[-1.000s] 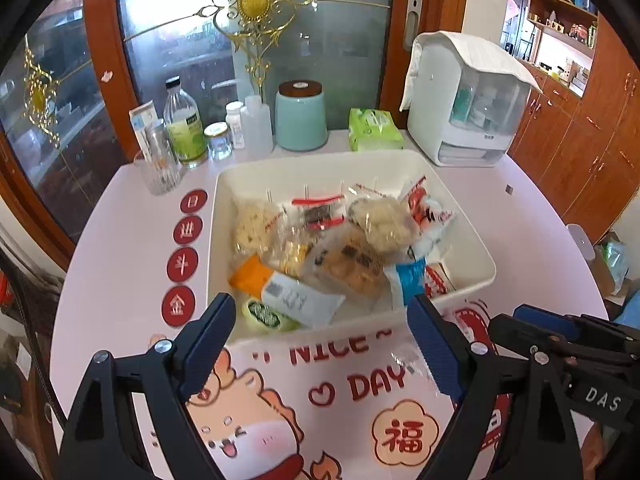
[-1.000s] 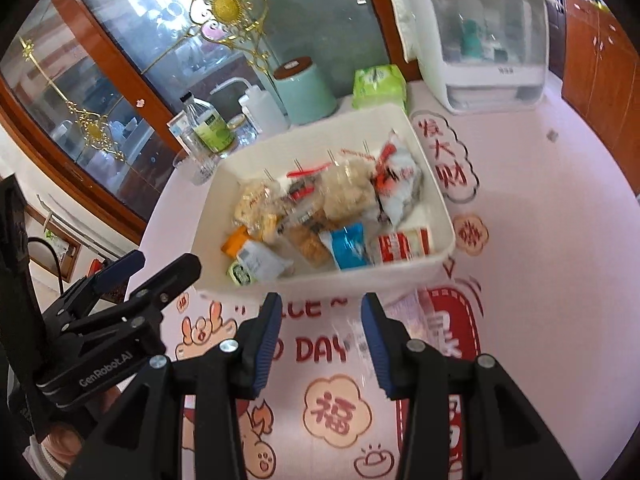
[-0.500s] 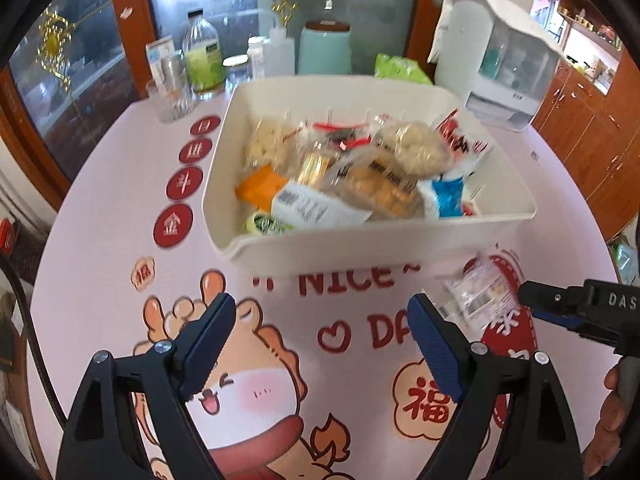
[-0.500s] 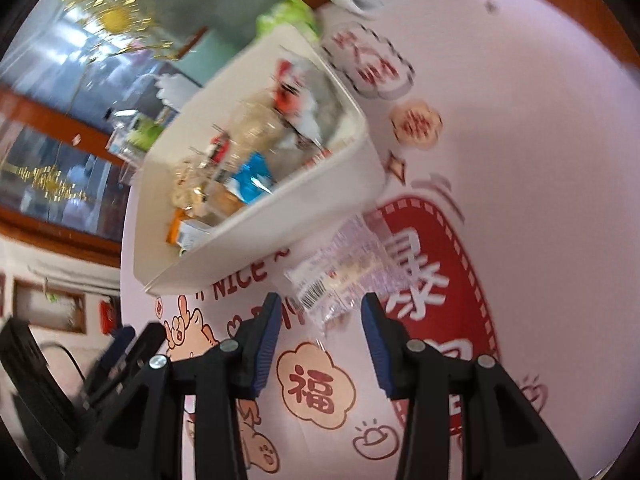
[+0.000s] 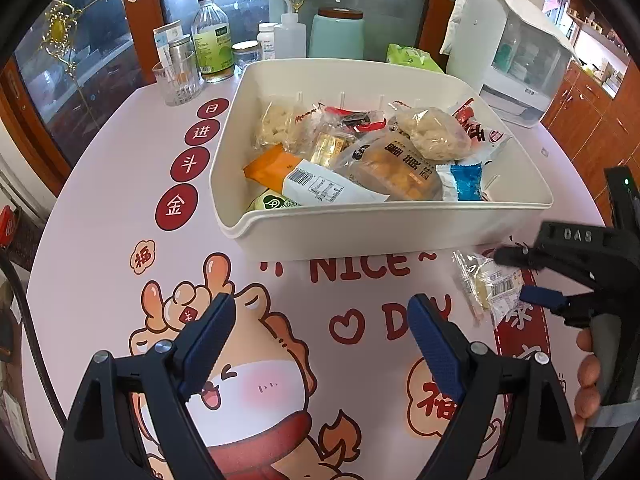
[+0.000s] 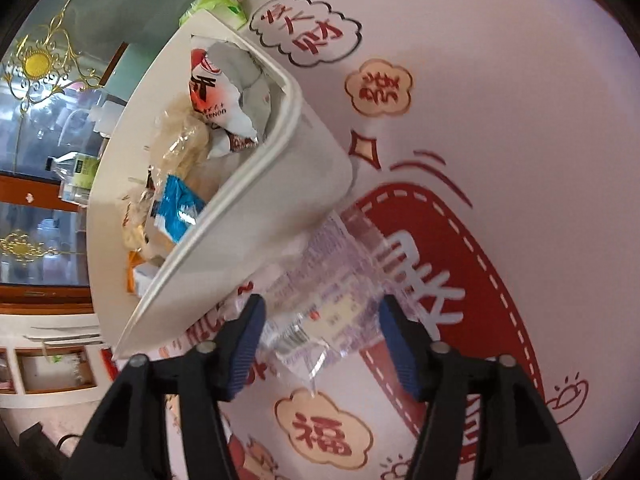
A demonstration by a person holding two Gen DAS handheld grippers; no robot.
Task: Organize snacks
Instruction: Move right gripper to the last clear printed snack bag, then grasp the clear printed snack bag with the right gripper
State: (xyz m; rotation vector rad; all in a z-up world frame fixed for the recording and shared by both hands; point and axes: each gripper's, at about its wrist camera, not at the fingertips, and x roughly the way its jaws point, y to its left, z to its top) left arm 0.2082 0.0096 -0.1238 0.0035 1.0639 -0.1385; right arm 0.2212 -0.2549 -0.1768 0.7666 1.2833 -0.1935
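Observation:
A white bin (image 5: 384,210) full of wrapped snacks stands on the pink printed tablecloth. One clear-wrapped snack packet (image 5: 486,288) lies on the cloth by the bin's near right corner. My right gripper (image 6: 322,308) points down over this packet (image 6: 328,280), which lies between its blue pads. Its jaws are opening and the pads do not press on the wrapper. The left wrist view shows the right gripper (image 5: 516,276) from the side, straddling the packet. My left gripper (image 5: 320,308) hangs open and empty over the cartoon print in front of the bin (image 6: 280,208).
Behind the bin stand a glass (image 5: 178,80), bottles (image 5: 212,40), a teal canister (image 5: 336,34), a green tissue pack (image 5: 412,58) and a white appliance (image 5: 516,52). A person's hand (image 5: 588,376) holds the right gripper at the right edge.
Both grippers have sunk toward the table. The right one rolled, came down over the clear packet, and its jaws have spread wider. The left gripper's jaws stay as they were.

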